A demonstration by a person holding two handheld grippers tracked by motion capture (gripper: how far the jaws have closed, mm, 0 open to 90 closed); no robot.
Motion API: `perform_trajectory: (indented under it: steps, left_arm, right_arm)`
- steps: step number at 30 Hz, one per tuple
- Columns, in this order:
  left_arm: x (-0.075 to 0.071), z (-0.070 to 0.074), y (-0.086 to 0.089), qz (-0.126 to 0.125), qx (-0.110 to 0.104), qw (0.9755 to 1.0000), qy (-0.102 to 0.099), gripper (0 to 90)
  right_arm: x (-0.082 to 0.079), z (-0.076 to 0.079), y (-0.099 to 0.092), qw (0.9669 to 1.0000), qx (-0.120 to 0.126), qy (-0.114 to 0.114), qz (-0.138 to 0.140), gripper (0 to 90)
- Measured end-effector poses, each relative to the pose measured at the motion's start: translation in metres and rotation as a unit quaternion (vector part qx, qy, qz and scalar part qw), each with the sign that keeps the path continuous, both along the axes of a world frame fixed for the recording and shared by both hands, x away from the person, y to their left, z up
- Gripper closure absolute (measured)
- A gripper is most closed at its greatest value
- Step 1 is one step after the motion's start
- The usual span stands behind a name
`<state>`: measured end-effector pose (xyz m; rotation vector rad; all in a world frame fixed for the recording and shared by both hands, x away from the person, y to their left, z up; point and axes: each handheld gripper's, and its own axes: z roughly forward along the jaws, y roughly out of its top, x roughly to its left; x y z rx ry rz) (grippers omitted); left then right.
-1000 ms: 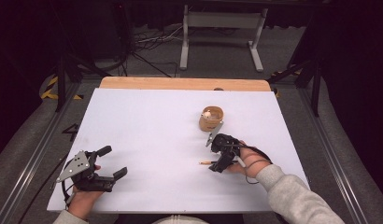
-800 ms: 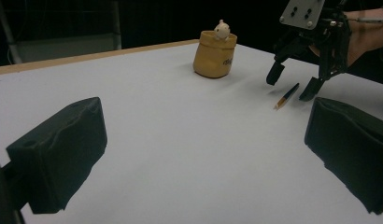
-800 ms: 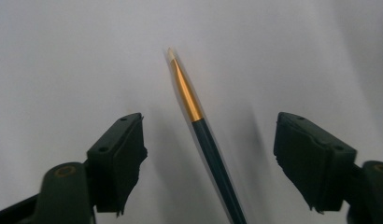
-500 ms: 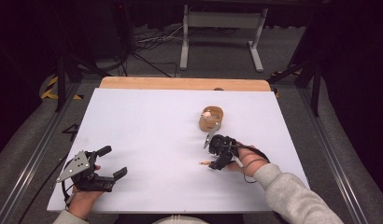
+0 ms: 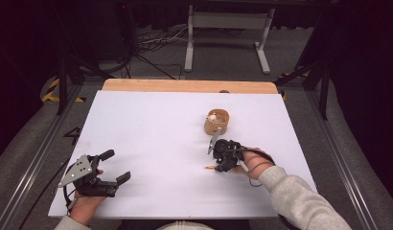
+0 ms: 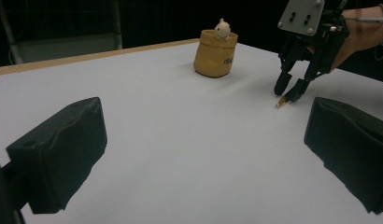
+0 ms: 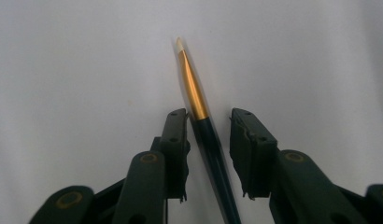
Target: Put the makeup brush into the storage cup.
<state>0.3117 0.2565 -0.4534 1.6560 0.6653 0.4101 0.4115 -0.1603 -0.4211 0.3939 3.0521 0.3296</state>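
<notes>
While the right tongs (image 5: 217, 163) tip down onto the white table (image 5: 151, 129), their jaws stand a little apart on either side of a pen (image 7: 206, 140), dark along the barrel, gold toward the pale tip. In the right gripper view the left jaw sits against the barrel and a sliver of gap shows at the right jaw, so nothing is clamped. The pen lies flat on the table, its gold tip poking out past the jaws toward the left tongs (image 5: 113, 166). Those rest near the table's front left corner, jaws spread wide with only bare table between them, well apart from the pen. Just beyond the right tongs stands a small tan pot (image 5: 216, 121), upright, with a little pale figure (image 6: 222, 29) peeking over its rim.
</notes>
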Motion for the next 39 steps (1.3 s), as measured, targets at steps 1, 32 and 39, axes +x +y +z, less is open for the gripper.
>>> perform_trajectory:
  steps: [1,32,39]
  left_arm:
    - [0.0,0.0,0.0,0.0,0.0,1.0,0.0,0.2]
    - [0.0,0.0,0.0,0.007,0.0,1.0,0.0,0.3]
    - [0.001,0.0,0.0,0.008,0.0,1.0,-0.001,0.3]
  right_arm:
    - [0.0,0.0,0.0,1.0,-0.003,0.0,0.002,68.7]
    - [-0.003,0.02,0.003,0.9996,0.006,-0.01,0.026,83.7]
    - [-0.005,0.036,-0.002,0.9985,0.042,-0.028,0.019,83.7]
